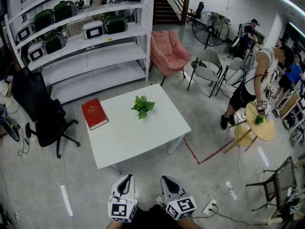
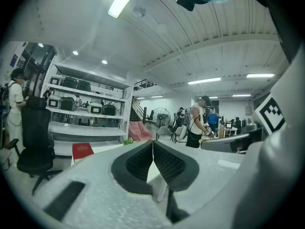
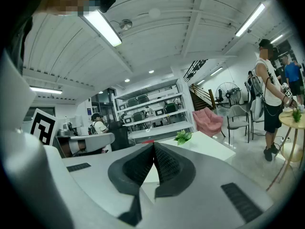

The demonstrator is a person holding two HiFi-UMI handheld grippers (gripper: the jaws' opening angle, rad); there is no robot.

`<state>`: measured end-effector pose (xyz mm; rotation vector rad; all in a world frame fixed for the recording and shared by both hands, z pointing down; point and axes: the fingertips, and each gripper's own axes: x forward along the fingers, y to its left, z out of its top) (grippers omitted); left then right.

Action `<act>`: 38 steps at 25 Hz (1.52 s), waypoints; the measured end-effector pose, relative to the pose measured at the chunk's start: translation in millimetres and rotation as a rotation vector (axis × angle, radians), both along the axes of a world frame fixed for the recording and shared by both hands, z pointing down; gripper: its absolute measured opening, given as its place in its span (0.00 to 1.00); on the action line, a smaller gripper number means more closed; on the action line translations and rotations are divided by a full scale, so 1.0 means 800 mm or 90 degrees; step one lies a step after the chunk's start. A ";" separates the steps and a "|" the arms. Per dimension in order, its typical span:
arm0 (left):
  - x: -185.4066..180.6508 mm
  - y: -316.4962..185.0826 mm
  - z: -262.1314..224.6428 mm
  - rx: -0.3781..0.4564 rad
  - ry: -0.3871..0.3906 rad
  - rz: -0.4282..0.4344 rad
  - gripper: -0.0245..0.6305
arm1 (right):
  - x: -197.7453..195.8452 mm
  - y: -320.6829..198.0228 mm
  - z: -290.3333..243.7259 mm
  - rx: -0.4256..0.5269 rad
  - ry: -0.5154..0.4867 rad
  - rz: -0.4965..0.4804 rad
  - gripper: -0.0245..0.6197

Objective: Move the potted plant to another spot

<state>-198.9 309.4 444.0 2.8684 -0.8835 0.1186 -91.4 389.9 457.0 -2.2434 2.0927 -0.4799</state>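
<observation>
A small green potted plant [image 1: 142,106] stands near the middle of the white table [image 1: 143,132]; the plant [image 3: 183,136] also shows in the right gripper view, and its leaves [image 2: 128,140] peek over the table edge in the left gripper view. My left gripper [image 1: 125,184] and right gripper [image 1: 168,186] hang side by side below the table's near edge, well short of the plant. Both are shut with nothing between the jaws; the left gripper's [image 2: 152,149] and right gripper's [image 3: 153,151] pads meet tip to tip.
A red book [image 1: 94,113] lies at the table's left corner. A black office chair [image 1: 40,113] stands left, white shelving [image 1: 81,37] behind, a pink armchair [image 1: 167,51] and grey chairs [image 1: 206,68] at back right. A person [image 1: 252,87] stands by a round wooden table [image 1: 259,123].
</observation>
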 end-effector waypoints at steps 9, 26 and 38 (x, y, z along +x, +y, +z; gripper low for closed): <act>0.012 0.005 0.008 -0.001 -0.004 0.006 0.07 | 0.005 0.000 0.008 0.002 -0.014 -0.011 0.06; 0.067 0.044 0.016 -0.008 -0.009 -0.038 0.07 | 0.056 0.031 0.027 0.003 -0.021 -0.074 0.06; 0.077 0.054 0.022 -0.007 -0.033 -0.065 0.07 | 0.085 0.021 0.026 0.012 -0.026 -0.106 0.06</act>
